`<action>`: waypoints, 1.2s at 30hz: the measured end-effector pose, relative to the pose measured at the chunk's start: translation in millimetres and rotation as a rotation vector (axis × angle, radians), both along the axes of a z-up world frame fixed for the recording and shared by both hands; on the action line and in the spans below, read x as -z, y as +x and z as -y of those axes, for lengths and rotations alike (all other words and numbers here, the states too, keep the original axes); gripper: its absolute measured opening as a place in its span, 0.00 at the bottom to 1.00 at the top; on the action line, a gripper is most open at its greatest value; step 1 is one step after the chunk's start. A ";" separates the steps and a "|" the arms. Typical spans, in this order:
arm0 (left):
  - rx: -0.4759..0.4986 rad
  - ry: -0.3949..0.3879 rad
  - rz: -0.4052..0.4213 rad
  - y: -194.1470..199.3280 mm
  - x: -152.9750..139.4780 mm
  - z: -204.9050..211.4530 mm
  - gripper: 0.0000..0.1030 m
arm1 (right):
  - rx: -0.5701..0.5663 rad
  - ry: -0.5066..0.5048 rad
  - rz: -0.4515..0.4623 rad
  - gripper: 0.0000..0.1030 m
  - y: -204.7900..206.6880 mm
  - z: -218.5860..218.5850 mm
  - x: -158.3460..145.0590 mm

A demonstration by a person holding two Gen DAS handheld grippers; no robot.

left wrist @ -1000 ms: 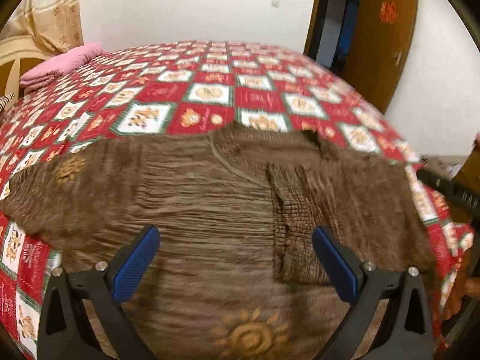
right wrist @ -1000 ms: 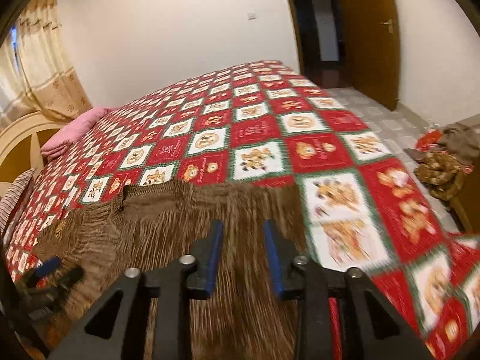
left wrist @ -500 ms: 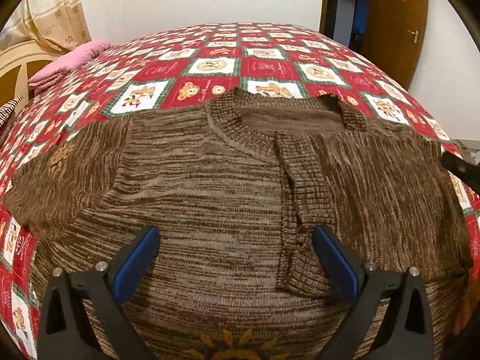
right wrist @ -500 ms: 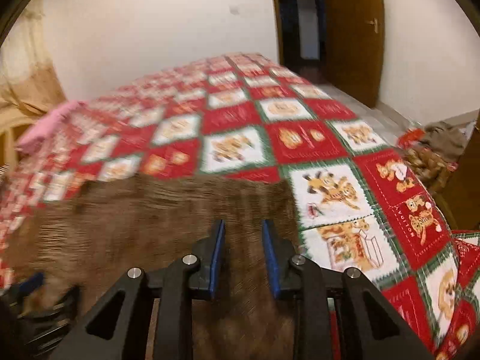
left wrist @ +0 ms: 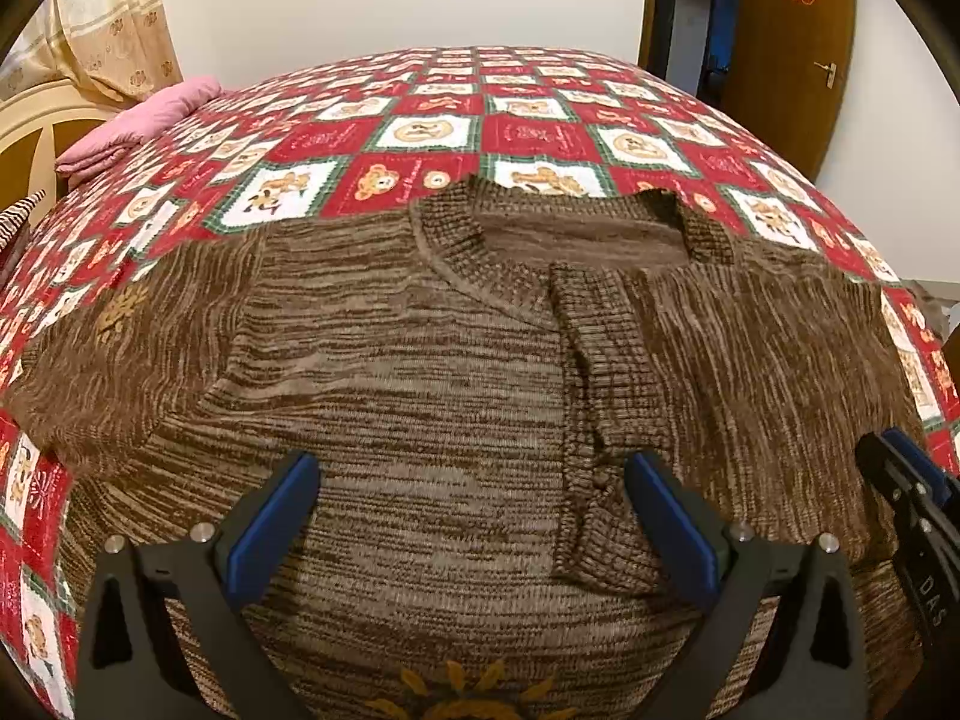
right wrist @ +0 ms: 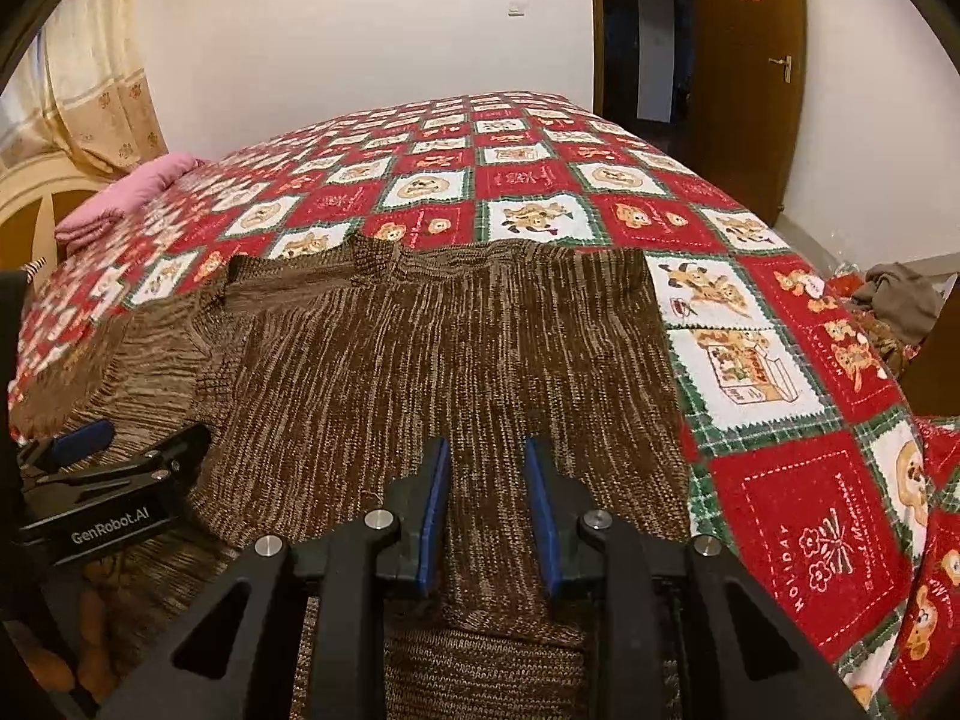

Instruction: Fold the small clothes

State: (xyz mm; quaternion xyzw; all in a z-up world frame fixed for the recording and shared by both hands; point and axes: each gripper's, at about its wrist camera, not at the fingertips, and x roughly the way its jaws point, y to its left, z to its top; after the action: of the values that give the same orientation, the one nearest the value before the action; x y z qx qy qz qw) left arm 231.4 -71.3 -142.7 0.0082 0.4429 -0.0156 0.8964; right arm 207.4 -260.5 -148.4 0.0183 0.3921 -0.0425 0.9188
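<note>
Drifting right claw (right wrist: 487, 507) narrow, nearer sweater (left wrist: 420, 372) edge; left claw (left wrist: 474, 531) wide, steady.

A red, white and green patchwork bedspread (left wrist: 528, 135) with bear motifs covers the bed and fills the middle of both views. At the upper left of the frames a folded pink cloth (left wrist: 141, 120) lies on the bedspread's far corner, with a cream headboard (left wrist: 36, 132) and a beige patterned curtain (left wrist: 108, 30) behind it. At the upper right stands a brown wooden door (right wrist: 750, 60) bearing a red ornament, and at the right edge of the right wrist view a grey-brown heap of clothing (right wrist: 903, 294) lies on the floor.
</note>
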 end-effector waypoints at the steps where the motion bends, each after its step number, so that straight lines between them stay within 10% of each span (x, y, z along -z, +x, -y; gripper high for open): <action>1: 0.000 -0.003 -0.001 0.1 0.1 0.0 1.00 | 0.000 -0.013 0.001 0.27 -0.1 -1.6 0.7; 14: 0.013 -0.092 -0.006 -20.9 -7.9 -30.3 1.00 | -0.009 0.063 0.026 0.28 -2.0 7.4 0.6; 23: -0.448 -0.143 0.155 -41.6 -40.8 -202.1 1.00 | -0.009 0.068 0.028 0.29 -2.1 7.7 1.0; 28: -0.667 -0.308 0.190 -34.1 -33.6 -298.9 0.98 | -0.010 0.070 0.027 0.30 -1.8 7.3 1.3; 36: -0.695 -0.503 0.083 8.0 5.5 -340.6 0.52 | -0.010 0.060 0.025 0.30 -1.2 6.1 1.9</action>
State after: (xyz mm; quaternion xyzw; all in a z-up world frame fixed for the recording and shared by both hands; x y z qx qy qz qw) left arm 239.3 269.3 -148.2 -0.3598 0.3654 0.1800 0.8394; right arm 206.2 -266.6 -150.3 0.0444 0.3819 -0.0259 0.9228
